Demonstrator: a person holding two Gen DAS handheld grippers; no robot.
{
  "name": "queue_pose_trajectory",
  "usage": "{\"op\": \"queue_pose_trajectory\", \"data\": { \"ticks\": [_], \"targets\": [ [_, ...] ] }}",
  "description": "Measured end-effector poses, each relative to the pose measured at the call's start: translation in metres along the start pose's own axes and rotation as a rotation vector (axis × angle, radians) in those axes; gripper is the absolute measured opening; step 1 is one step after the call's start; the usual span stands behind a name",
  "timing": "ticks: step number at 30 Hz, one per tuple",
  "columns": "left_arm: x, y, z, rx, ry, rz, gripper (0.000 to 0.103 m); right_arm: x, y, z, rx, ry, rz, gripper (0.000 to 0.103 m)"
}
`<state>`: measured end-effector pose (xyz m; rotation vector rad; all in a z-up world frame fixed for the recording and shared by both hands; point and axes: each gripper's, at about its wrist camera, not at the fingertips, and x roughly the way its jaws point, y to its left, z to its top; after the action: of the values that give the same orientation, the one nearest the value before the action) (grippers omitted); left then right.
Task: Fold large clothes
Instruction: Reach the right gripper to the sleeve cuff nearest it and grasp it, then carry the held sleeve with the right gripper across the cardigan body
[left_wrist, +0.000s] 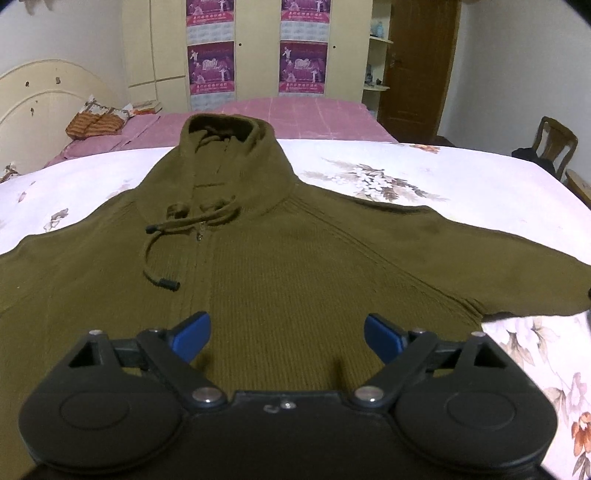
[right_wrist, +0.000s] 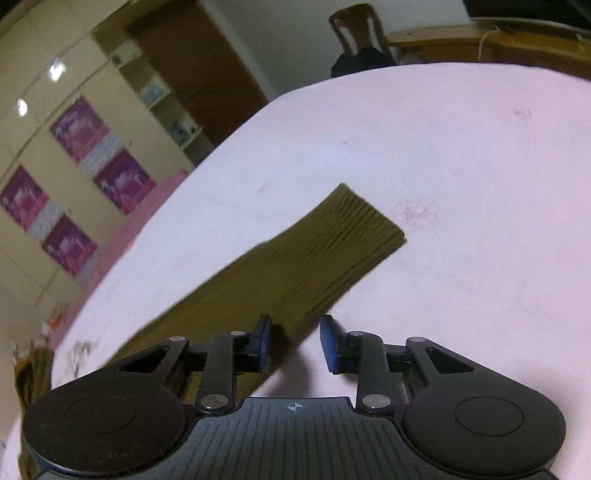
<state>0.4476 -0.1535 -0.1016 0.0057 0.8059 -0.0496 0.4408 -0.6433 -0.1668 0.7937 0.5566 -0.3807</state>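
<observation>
An olive-green knit hooded sweater lies flat, front up, on a floral white sheet, with hood, zipper and drawcords toward the far side. My left gripper is open and empty just above the sweater's chest. In the right wrist view, one sleeve with a ribbed cuff stretches out over the sheet. My right gripper is open with blue pads, hovering at the sleeve's near edge; the left pad is over the sleeve, the right over the sheet.
A pink bedspread and headboard lie beyond the sheet, with a folded striped cloth. A wardrobe with posters, a brown door and a wooden chair stand behind.
</observation>
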Motion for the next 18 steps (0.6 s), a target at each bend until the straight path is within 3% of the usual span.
{"op": "queue_pose_trajectory", "data": {
  "ticks": [5, 8, 10, 14, 18],
  "targets": [
    [-0.002, 0.009, 0.005, -0.023, 0.000, 0.019, 0.090, -0.004, -0.007, 0.010, 0.027, -0.023, 0.009, 0.029],
    [-0.003, 0.020, 0.008, -0.031, 0.011, 0.029, 0.090, -0.006, -0.008, 0.013, 0.006, -0.026, -0.030, 0.007],
    [-0.002, 0.031, 0.011, -0.047, 0.027, 0.046, 0.090, -0.008, -0.008, 0.015, -0.013, -0.028, -0.043, 0.005],
    [-0.006, 0.056, 0.016, -0.086, 0.022, 0.068, 0.090, -0.026, 0.019, 0.010, -0.176, -0.049, -0.063, 0.005],
    [-0.005, 0.079, 0.022, -0.127, 0.012, 0.031, 0.089, -0.059, 0.067, -0.008, -0.334, -0.091, 0.005, 0.005]
  ]
}}
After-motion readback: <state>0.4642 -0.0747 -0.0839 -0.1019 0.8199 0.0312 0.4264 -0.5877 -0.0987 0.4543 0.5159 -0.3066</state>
